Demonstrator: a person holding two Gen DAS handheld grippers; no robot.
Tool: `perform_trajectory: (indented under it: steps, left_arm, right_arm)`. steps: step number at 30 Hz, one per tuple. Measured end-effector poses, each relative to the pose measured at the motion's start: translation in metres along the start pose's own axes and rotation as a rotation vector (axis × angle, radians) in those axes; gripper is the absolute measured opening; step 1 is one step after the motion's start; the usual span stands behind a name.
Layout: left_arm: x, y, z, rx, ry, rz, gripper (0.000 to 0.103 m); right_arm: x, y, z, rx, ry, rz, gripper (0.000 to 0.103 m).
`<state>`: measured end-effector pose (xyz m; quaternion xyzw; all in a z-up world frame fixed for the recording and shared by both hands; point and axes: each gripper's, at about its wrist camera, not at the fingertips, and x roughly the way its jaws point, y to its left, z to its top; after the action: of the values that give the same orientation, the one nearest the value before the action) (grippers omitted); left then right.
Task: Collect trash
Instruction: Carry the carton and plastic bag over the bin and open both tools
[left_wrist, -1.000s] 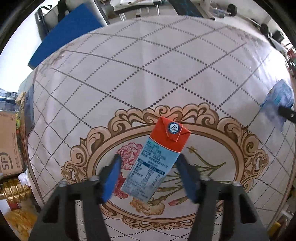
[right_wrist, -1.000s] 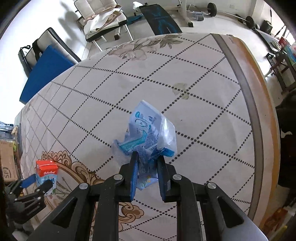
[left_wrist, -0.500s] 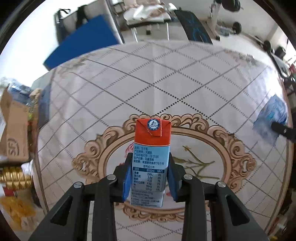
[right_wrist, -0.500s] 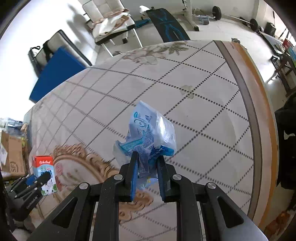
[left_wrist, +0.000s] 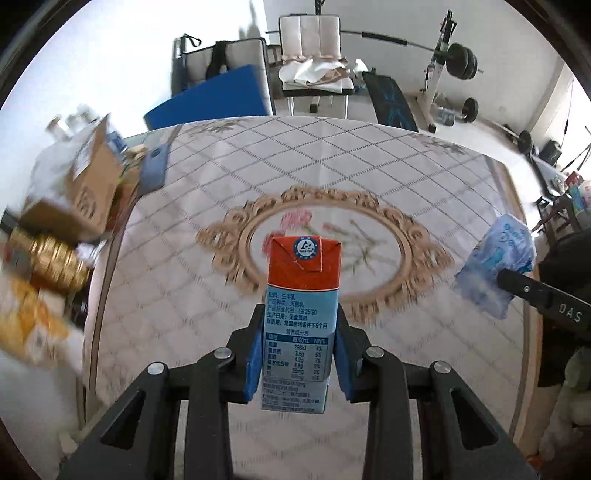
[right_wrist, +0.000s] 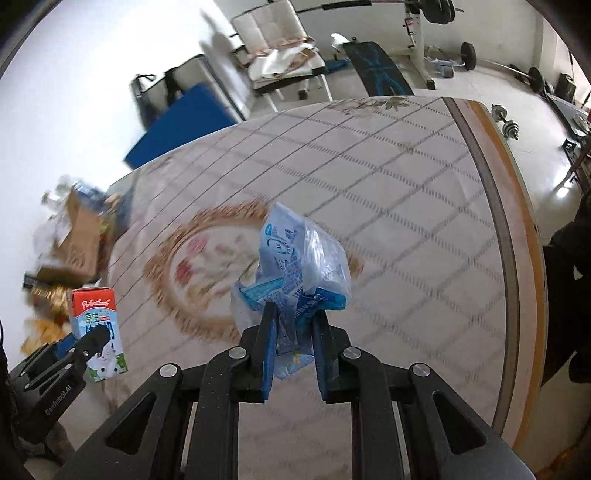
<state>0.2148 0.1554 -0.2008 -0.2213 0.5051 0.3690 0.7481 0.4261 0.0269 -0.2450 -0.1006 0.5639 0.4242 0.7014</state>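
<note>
My left gripper (left_wrist: 299, 354) is shut on a red-and-blue milk carton (left_wrist: 301, 306) and holds it upright, lifted above the patterned tablecloth (left_wrist: 332, 166). The carton also shows in the right wrist view (right_wrist: 96, 332). My right gripper (right_wrist: 293, 343) is shut on a crumpled blue-and-white plastic wrapper (right_wrist: 299, 266), held in the air above the table. The wrapper also shows at the right of the left wrist view (left_wrist: 495, 266).
A cardboard box (left_wrist: 92, 184), gold cans (left_wrist: 48, 258) and other clutter stand off the table's left side. A blue mat (left_wrist: 210, 96), a white chair (left_wrist: 314, 55) and weight equipment (left_wrist: 450, 62) are beyond the far edge. The table's orange right rim (right_wrist: 517, 221) is near.
My left gripper closed on the milk carton and lifted it off the table. My right gripper rose with the wrapper. Both views now tilt up toward the room.
</note>
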Motion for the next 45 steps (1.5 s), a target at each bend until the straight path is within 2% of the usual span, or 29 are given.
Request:
perform_trajectory:
  steps: [6, 12, 14, 17, 20, 23, 28, 32, 34, 36, 37, 38, 40, 42, 43, 44, 45]
  left_arm:
    - [-0.047, 0.021, -0.102, -0.051, 0.000, -0.039, 0.029]
    - [-0.054, 0.036, -0.212, -0.120, 0.098, -0.101, 0.029]
    - [-0.046, 0.039, -0.252, -0.159, 0.150, -0.121, 0.029]
    - [-0.017, 0.044, -0.306, -0.216, 0.249, -0.144, 0.029]
    - [0.034, 0.050, -0.355, -0.298, 0.364, -0.169, 0.029]
    - [0.099, 0.058, -0.393, -0.365, 0.444, -0.185, 0.029]
    - [0.226, 0.072, -0.439, -0.476, 0.535, -0.232, 0.030]
    - [0.319, 0.082, -0.468, -0.575, 0.583, -0.337, 0.031]
    - [0.355, 0.082, -0.482, -0.603, 0.618, -0.357, 0.032]
    - [0.374, 0.082, -0.489, -0.606, 0.618, -0.354, 0.048]
    - [0.383, 0.082, -0.494, -0.611, 0.613, -0.348, 0.073]
    - [0.387, 0.083, -0.497, -0.617, 0.607, -0.343, 0.090]
    - [0.388, 0.087, -0.504, -0.632, 0.603, -0.333, 0.093]
    - [0.381, 0.091, -0.508, -0.639, 0.602, -0.325, 0.093]
    - [0.375, 0.092, -0.510, -0.631, 0.600, -0.296, 0.093]
    - [0.370, 0.095, -0.512, -0.618, 0.600, -0.270, 0.093]
    - [0.362, 0.095, -0.512, -0.601, 0.596, -0.239, 0.093]
  right_arm:
    - [-0.042, 0.018, -0.116, -0.025, 0.017, 0.025, 0.018]
    - [-0.043, 0.016, -0.249, -0.035, 0.151, 0.036, 0.018]
    - [-0.031, 0.011, -0.297, -0.040, 0.230, 0.038, 0.018]
    - [-0.003, 0.002, -0.362, -0.049, 0.355, 0.025, 0.018]
    - [0.040, -0.013, -0.413, -0.057, 0.467, 0.000, 0.018]
    - [0.100, -0.034, -0.452, -0.072, 0.538, -0.034, 0.018]
    - [0.219, -0.064, -0.479, -0.093, 0.554, -0.064, 0.018]
    - [0.306, -0.083, -0.477, -0.104, 0.547, -0.057, 0.018]
    - [0.347, -0.091, -0.480, -0.102, 0.564, -0.047, 0.018]
    - [0.374, -0.092, -0.481, -0.127, 0.572, -0.036, 0.018]
    - [0.388, -0.091, -0.480, -0.149, 0.574, -0.030, 0.019]
    - [0.399, -0.091, -0.480, -0.161, 0.581, -0.019, 0.019]
    - [0.412, -0.087, -0.479, -0.176, 0.592, 0.006, 0.020]
    - [0.418, -0.083, -0.478, -0.189, 0.606, 0.026, 0.027]
    - [0.419, -0.081, -0.478, -0.194, 0.610, 0.027, 0.040]
    - [0.415, -0.079, -0.477, -0.201, 0.607, 0.029, 0.058]
    - [0.409, -0.078, -0.478, -0.213, 0.601, 0.030, 0.067]
